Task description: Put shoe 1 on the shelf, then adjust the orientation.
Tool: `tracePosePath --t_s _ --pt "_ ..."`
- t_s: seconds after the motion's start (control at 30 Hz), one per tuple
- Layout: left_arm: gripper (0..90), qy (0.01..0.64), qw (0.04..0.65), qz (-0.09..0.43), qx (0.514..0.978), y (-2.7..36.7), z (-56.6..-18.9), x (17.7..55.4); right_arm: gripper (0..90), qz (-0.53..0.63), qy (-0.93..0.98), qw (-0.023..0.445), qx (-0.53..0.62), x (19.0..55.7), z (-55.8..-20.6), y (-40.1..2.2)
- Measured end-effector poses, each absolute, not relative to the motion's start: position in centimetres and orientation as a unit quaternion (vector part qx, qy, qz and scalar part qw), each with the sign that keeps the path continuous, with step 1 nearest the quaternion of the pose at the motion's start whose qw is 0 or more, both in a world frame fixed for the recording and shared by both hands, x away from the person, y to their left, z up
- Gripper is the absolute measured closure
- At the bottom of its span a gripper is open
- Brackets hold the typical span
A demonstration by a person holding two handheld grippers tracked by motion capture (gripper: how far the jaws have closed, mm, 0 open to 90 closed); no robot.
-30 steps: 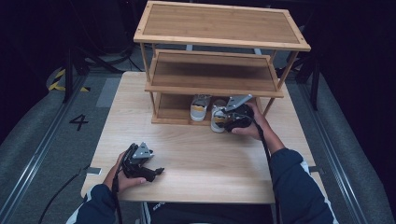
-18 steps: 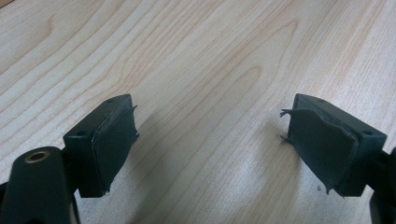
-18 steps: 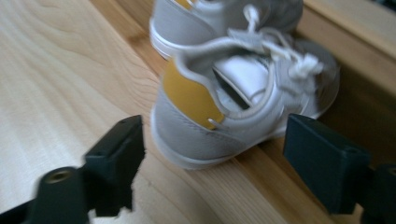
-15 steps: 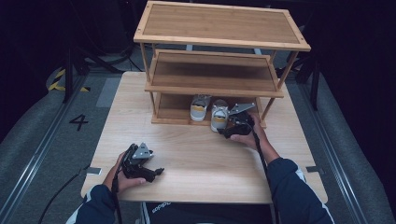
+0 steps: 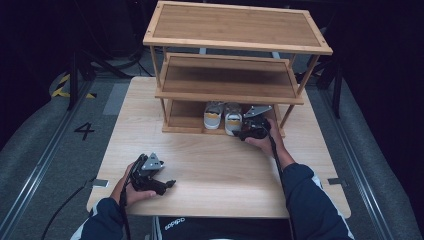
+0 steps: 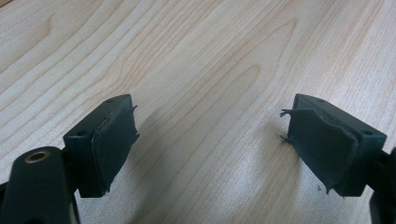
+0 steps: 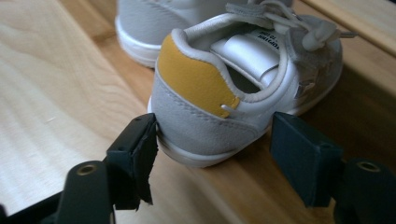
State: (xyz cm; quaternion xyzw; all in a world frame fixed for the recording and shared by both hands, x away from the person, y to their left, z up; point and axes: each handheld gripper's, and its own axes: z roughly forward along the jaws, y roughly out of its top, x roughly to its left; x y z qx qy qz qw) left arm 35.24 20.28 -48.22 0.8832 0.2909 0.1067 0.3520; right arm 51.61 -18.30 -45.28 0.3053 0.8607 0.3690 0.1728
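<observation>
Right gripper (image 5: 243,133) has pulled back from the heel since a second ago – jaws now spread either side of the grey-and-white sneaker with yellow heel tab (image 7: 233,88), gripping nothing. Sneaker sits beside its mate (image 5: 213,115) on the bottom tier of the bamboo three-tier rack (image 5: 235,95). Left gripper (image 6: 210,140) rests wide open, empty, on the light wood table (image 5: 215,170), near left.

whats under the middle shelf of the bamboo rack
Two small sneakers stand side by side on the bottom shelf, heels with yellow tabs facing out. The right gripper is open at the nearer one's heel. The middle shelf covers their toes.
</observation>
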Motion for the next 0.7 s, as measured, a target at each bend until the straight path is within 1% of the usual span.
tracePosePath --t_s 0.27,0.33,0.43,0.47,0.7 --pt "15.7 0.29 0.352 0.107 0.883 20.3 -48.2 35.3 34.2 0.366 0.859 0.185 0.306 52.6 -45.4 -18.0" --pt "15.7 0.29 0.352 0.107 0.884 20.3 -48.2 35.3 32.9 0.366 0.859 0.184 0.306 52.7 -45.4 -18.0" --pt "15.7 0.29 0.352 0.106 0.884 20.3 -48.2 35.2 33.3 0.361 0.858 0.189 0.314 52.3 -45.3 -17.9" --pt "15.7 0.29 0.352 0.106 0.884 20.3 -48.2 35.2 32.0 0.362 0.858 0.188 0.313 52.3 -45.2 -18.0" --pt "15.7 0.289 0.351 0.106 0.884 20.3 -48.2 35.2 31.4 0.338 0.874 0.199 0.287 51.4 -44.3 -17.9"
